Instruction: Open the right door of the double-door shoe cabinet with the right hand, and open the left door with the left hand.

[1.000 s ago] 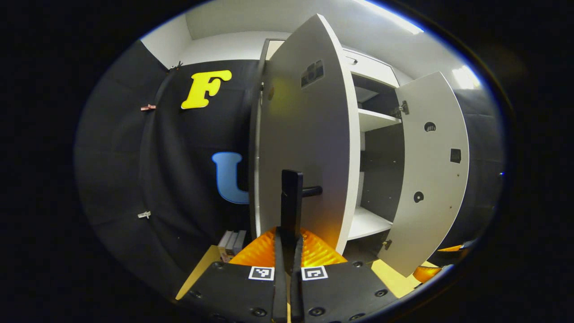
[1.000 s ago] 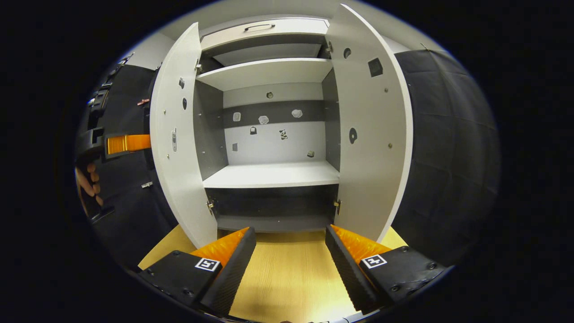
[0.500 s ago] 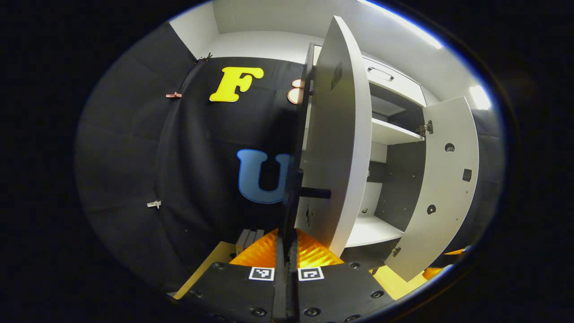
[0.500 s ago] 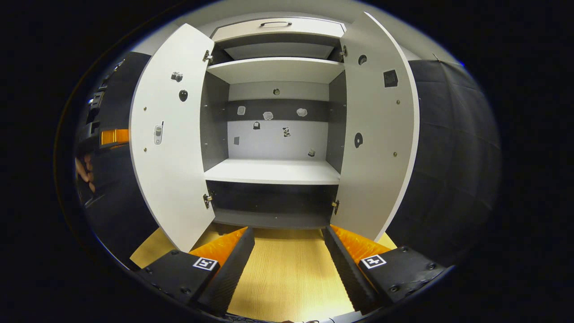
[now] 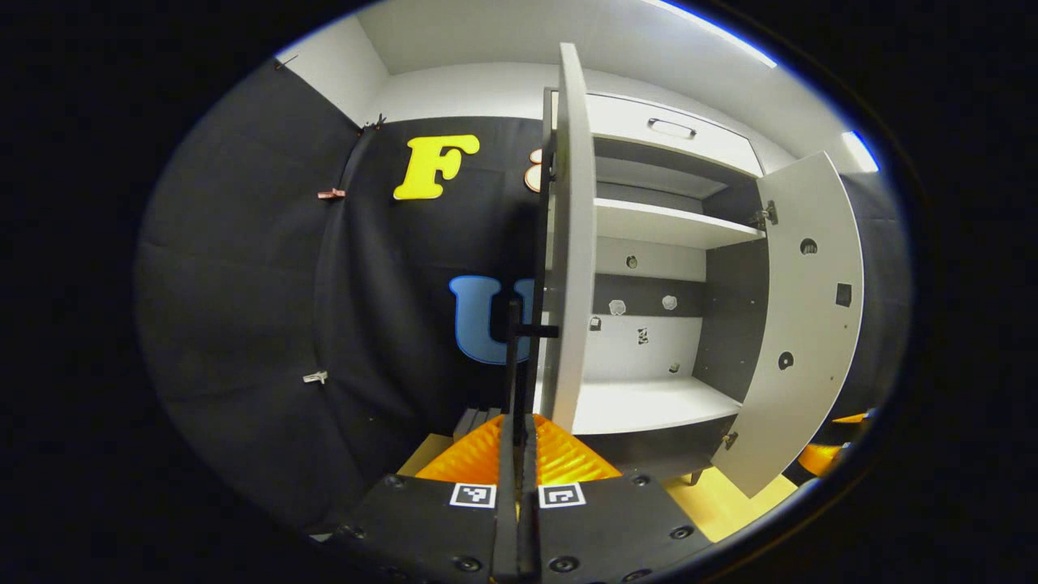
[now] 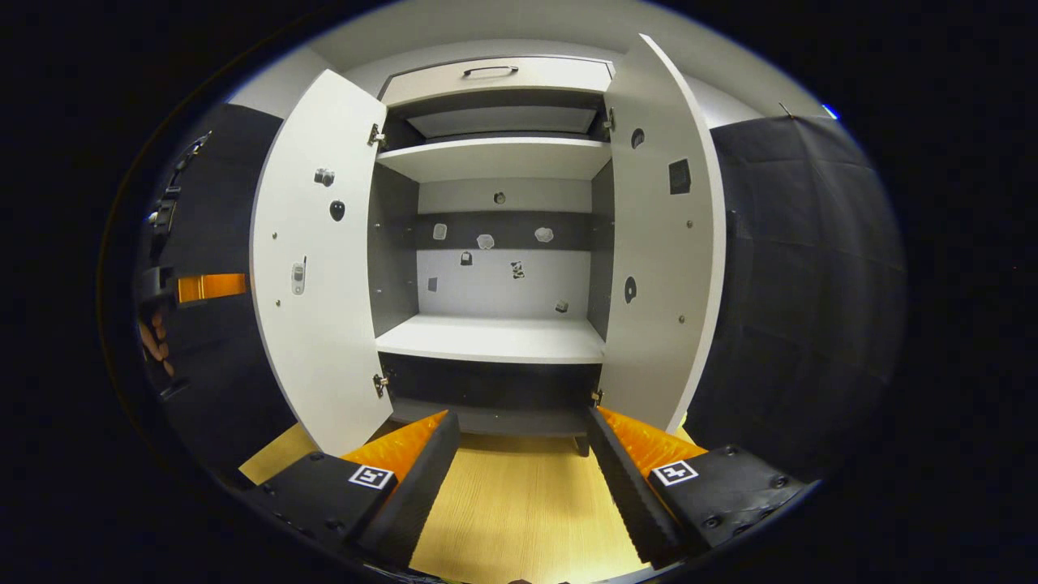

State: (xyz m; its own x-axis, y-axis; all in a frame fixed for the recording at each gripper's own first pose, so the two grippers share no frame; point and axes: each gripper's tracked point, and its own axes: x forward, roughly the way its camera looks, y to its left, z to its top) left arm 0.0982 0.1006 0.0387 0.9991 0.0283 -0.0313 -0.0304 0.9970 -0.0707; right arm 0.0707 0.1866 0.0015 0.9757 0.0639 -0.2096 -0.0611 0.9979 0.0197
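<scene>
Left gripper view: left gripper [image 5: 516, 454] at bottom centre, jaws closed tight on slim dark handle [image 5: 519, 341] of left door [image 5: 570, 243]; door edge-on at frame centre, flat matte white panel. Right door [image 5: 803, 316] swung wide, right of frame.

Right gripper view: right gripper [image 6: 519, 478] jaws spread wide, holding nothing, above wood-grain floor [image 6: 519, 519]. Shoe cabinet [image 6: 495, 332] at centre, both doors open, smooth white shelves. No legible writing.
</scene>
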